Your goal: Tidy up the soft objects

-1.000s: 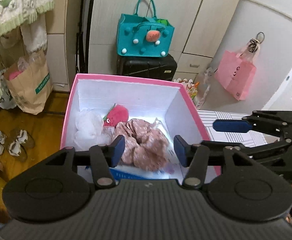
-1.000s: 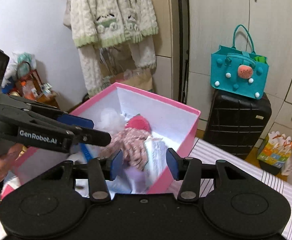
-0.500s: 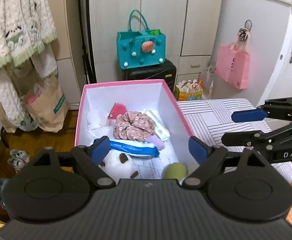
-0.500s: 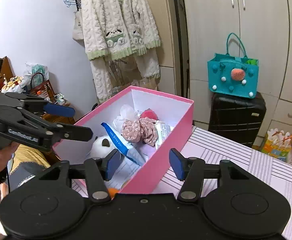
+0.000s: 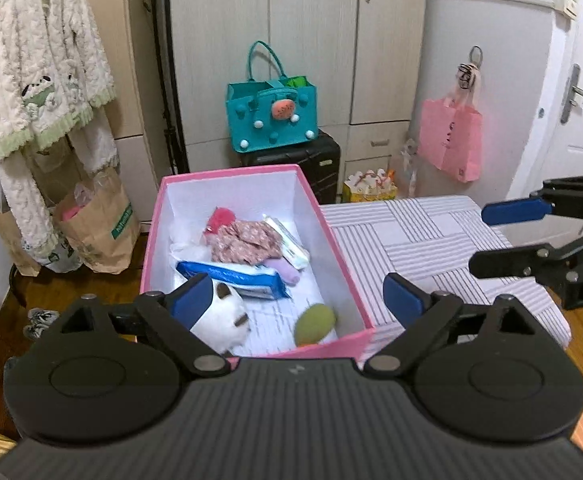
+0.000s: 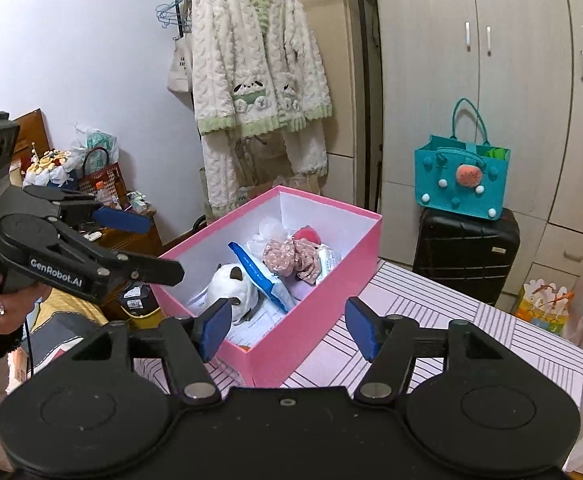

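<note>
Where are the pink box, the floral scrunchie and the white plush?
pink box (image 5: 343,256): left wrist view, right rim.
floral scrunchie (image 5: 243,242): left wrist view, middle of fabric.
white plush (image 6: 231,286): right wrist view, its white body.

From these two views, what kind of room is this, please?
Most likely a bedroom at home: a tall wardrobe, a fluffy robe hanging on a rack, and a black suitcase on the wooden floor beside it.

Matt pink cardboard box (image 5: 347,276); fluffy plush panda (image 6: 231,288).
</note>
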A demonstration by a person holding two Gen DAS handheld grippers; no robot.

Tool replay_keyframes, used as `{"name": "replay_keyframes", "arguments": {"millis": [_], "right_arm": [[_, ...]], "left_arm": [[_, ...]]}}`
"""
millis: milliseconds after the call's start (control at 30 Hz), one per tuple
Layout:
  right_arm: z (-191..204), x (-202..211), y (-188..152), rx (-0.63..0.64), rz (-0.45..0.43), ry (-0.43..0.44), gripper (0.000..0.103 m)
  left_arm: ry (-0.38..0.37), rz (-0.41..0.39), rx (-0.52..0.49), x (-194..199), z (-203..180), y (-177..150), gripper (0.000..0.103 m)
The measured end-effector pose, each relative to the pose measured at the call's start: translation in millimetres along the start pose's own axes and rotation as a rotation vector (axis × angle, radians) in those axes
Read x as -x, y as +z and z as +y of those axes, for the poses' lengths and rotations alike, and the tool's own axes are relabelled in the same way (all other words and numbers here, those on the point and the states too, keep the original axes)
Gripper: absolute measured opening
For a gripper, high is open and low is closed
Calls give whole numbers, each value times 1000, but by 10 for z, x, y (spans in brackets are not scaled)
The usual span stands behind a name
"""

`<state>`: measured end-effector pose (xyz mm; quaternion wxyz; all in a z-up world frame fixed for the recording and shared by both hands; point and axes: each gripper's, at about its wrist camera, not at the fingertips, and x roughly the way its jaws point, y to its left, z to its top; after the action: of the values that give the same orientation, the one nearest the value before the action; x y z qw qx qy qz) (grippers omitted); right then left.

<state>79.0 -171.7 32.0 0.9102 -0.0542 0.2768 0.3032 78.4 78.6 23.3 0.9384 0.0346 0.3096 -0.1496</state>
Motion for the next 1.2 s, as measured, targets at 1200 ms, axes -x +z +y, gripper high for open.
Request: {"name": "replay_keyframes", "arguments": {"millis": [1200], "right_arm": [[110, 499, -433, -190, 133, -293, 102]], "left_arm": [[108, 110, 29, 87, -526, -336, 103]]}}
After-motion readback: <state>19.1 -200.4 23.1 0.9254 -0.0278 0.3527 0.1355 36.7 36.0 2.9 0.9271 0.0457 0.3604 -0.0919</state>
